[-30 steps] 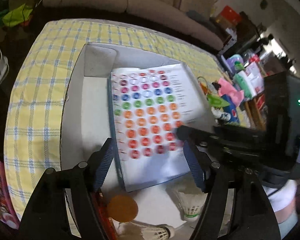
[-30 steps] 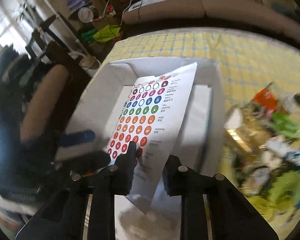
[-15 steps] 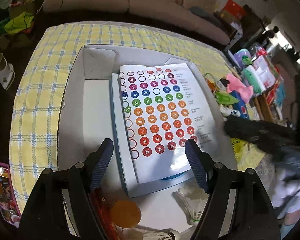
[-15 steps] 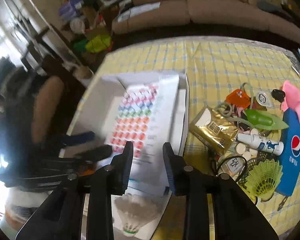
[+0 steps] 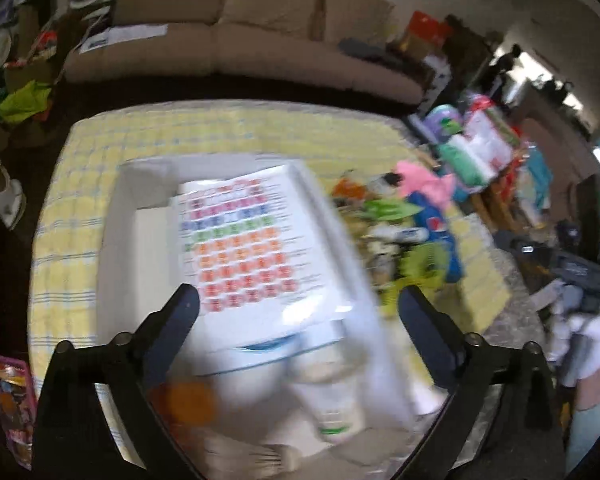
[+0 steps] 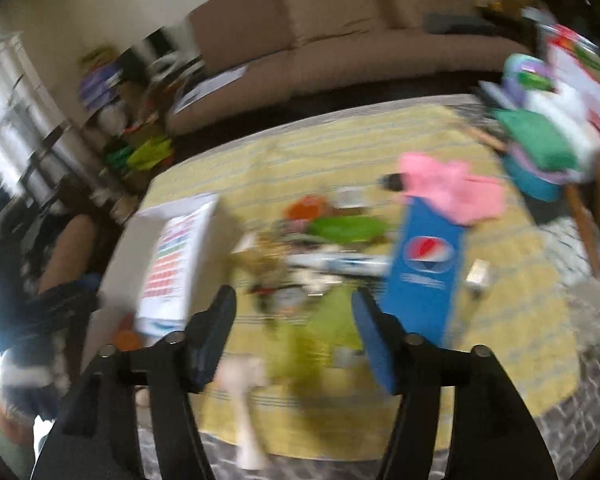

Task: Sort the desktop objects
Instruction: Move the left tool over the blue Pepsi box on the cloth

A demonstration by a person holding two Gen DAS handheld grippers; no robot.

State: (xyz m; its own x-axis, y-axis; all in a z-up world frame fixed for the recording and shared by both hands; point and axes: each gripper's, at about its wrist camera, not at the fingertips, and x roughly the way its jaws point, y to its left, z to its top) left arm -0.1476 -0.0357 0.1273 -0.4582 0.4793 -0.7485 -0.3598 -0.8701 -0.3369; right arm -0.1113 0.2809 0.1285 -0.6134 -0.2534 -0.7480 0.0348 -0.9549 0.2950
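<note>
A white box [image 5: 118, 240] lies on the yellow checked cloth [image 5: 60, 240]. A sticker sheet [image 5: 244, 248] of coloured dots lies in it on a white booklet. An orange ball [image 5: 186, 400] and white shuttlecocks [image 5: 332, 404] sit at the near end of the box. My left gripper [image 5: 298, 308] hangs open above the sheet, holding nothing. My right gripper [image 6: 294, 312] is open and empty over a blurred pile of small items [image 6: 300, 264]. A blue Pepsi box [image 6: 424, 260] and a pink cloth [image 6: 452, 184] lie right of that pile. Both views are motion-blurred.
A brown sofa [image 6: 340, 40] runs behind the table. Shelves with packed goods [image 6: 552, 120] stand at the right. A person's arm [image 6: 60, 248] is at the left in the right wrist view. A pink packet [image 5: 8, 400] sits off the table's left edge.
The right gripper let go of the sticker sheet, which now lies flat in the box, then swung right over the pile and opened wide. The left gripper drew back a little.
</note>
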